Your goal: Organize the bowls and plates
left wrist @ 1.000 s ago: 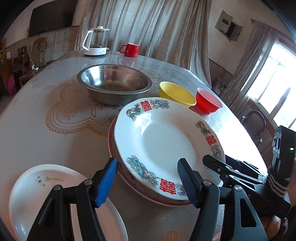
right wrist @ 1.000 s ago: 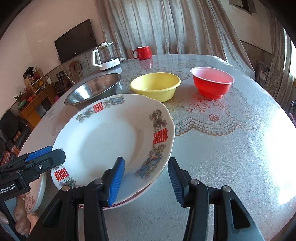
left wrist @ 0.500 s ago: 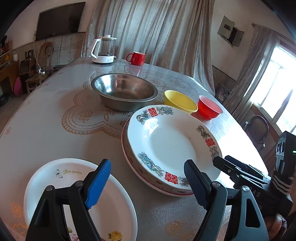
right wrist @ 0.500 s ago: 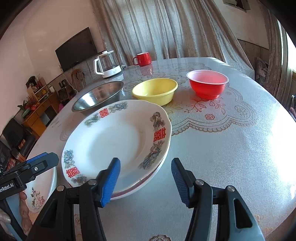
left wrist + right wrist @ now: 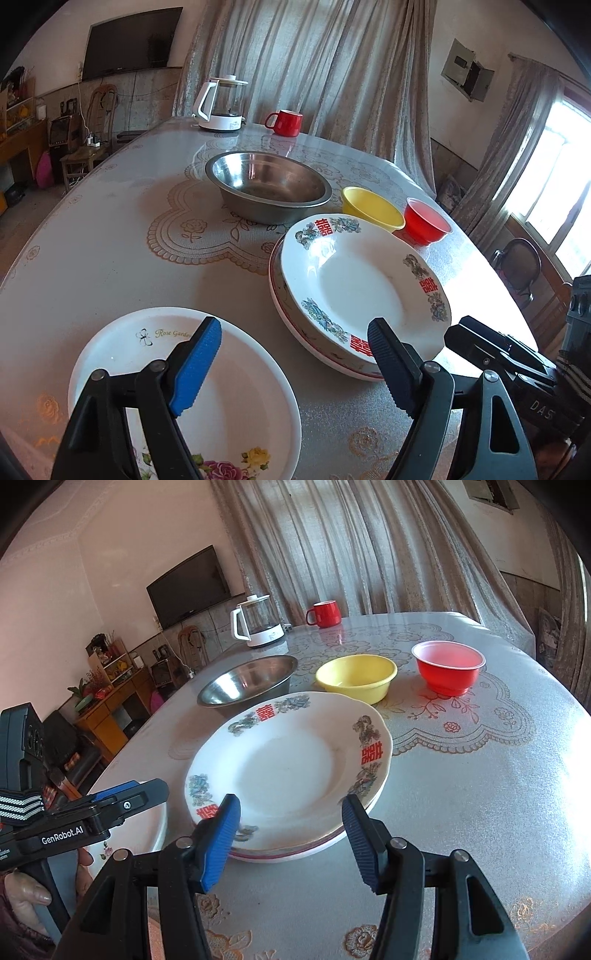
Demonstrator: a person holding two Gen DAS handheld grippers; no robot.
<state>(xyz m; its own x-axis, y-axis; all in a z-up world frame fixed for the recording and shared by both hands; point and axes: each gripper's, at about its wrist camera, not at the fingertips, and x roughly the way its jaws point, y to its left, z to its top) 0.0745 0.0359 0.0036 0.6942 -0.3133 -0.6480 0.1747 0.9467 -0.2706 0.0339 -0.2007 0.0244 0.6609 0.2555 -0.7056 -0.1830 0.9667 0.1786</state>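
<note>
A white plate with red characters (image 5: 354, 291) (image 5: 288, 764) lies stacked on another plate on the table. A white rose plate (image 5: 221, 398) (image 5: 155, 827) lies to its left. Beyond stand a steel bowl (image 5: 267, 184) (image 5: 247, 679), a yellow bowl (image 5: 371, 208) (image 5: 356, 677) and a red bowl (image 5: 424, 225) (image 5: 448, 670). My left gripper (image 5: 295, 373) is open and empty, above the near side of the rose plate and the gap beside the stack. My right gripper (image 5: 291, 843) is open and empty, just short of the stack's near rim.
A glass kettle (image 5: 221, 107) (image 5: 258, 622) and a red mug (image 5: 286, 122) (image 5: 325, 613) stand at the far edge of the table (image 5: 110, 240) (image 5: 480, 794). A chair (image 5: 521, 266) stands beyond the table's right edge.
Both grippers have pulled back and up from the stacked plate, staying open. The rose plate has come further into the left wrist view.
</note>
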